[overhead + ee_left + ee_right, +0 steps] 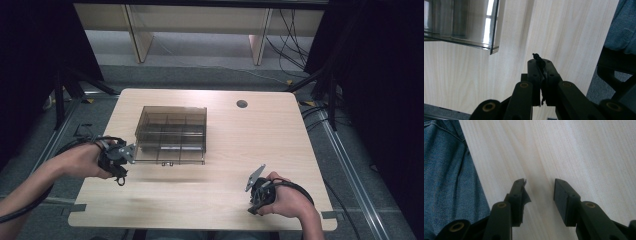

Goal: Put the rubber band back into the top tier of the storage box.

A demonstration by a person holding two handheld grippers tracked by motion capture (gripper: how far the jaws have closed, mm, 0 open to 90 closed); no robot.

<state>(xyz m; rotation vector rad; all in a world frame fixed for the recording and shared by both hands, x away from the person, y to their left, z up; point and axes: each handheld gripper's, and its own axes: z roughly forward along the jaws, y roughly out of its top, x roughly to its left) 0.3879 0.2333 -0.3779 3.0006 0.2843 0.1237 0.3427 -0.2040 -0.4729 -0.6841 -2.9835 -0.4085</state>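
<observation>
The left gripper [541, 65] has its two black jaws pressed flat together with nothing between them; a frayed strip of black pad material sticks out at the tips. It is held in the person's left hand [82, 160] over the left part of the table [240, 145], just beside the front left corner of the compartment box [171, 134]. In the left gripper view, that box corner [492, 48] lies up and to the left of the jaw tips, apart from them. The right gripper [540, 188] has its jaws spread apart over bare wood, gripping nothing; a torn flap of pad hangs from the left-hand jaw. The person's right hand [287, 200] holds it near the front right edge of the table, well apart from the box. The box is smoky, translucent, divided into compartments, and sits on the table's left-centre area. Blue denim fabric [446, 177] borders the table edge in the right gripper view.
</observation>
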